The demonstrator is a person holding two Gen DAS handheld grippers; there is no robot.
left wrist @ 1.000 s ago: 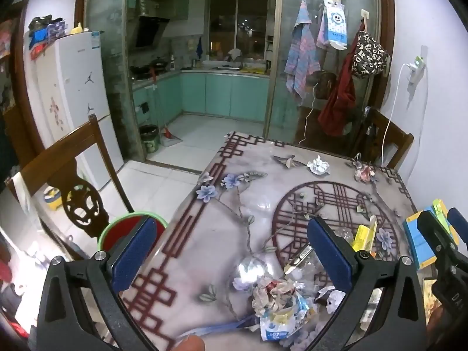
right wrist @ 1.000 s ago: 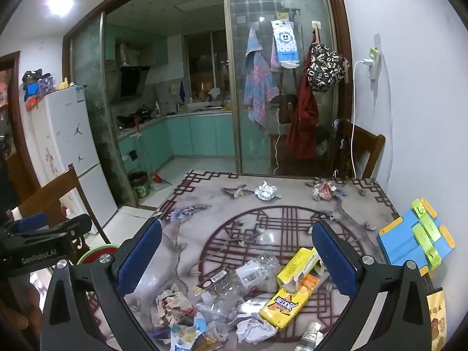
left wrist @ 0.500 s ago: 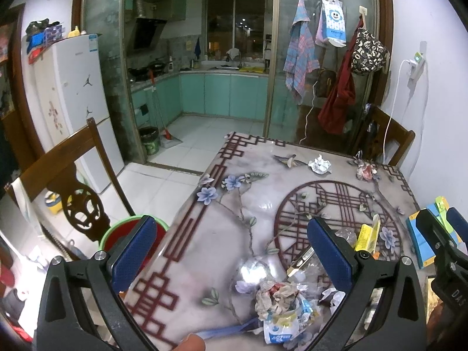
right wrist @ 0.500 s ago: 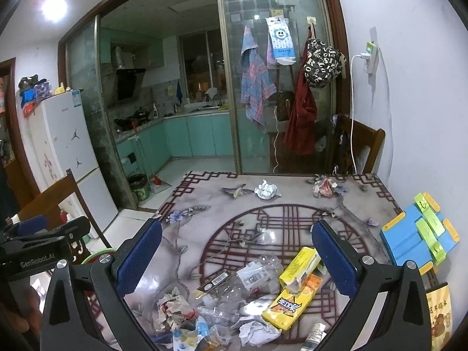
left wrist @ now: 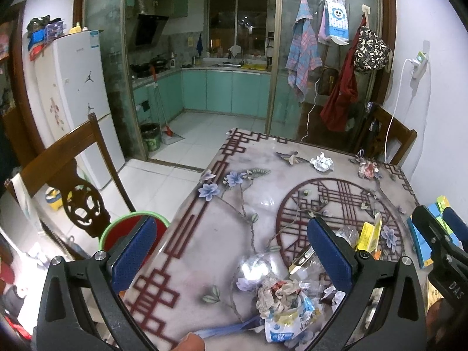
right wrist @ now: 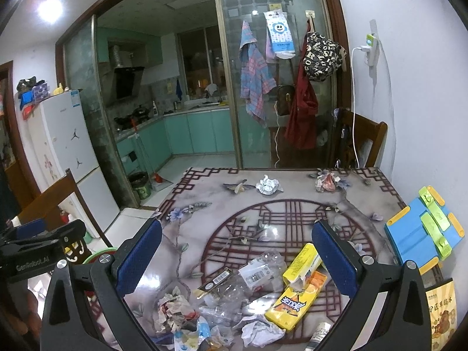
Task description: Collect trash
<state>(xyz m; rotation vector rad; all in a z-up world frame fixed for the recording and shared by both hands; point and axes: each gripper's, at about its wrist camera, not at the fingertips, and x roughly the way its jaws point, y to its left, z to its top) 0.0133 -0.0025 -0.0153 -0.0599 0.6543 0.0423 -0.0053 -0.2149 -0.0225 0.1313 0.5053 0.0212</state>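
Trash lies in a heap at the near end of the patterned table (right wrist: 292, 204): a crumpled paper wad (right wrist: 175, 313), a clear plastic bottle (right wrist: 257, 272), a yellow juice carton (right wrist: 295, 301), a yellow box (right wrist: 302, 261) and a white tissue (right wrist: 260, 332). The wad (left wrist: 278, 292) also shows in the left wrist view. Two more crumpled wads lie at the far end, one silver (right wrist: 267, 185) and one reddish (right wrist: 325, 182). My left gripper (left wrist: 234, 253) is open and empty above the table's left edge. My right gripper (right wrist: 237, 256) is open and empty above the heap.
A red bin with a green rim (left wrist: 128, 228) stands on the floor left of the table, beside a wooden chair (left wrist: 67, 175). A blue and yellow plastic item (right wrist: 421, 228) lies at the table's right edge. Another chair (right wrist: 359, 137) stands at the far right corner.
Both grippers have tilted up slightly, so the table and trash sit lower in the views. Both stay open and empty.
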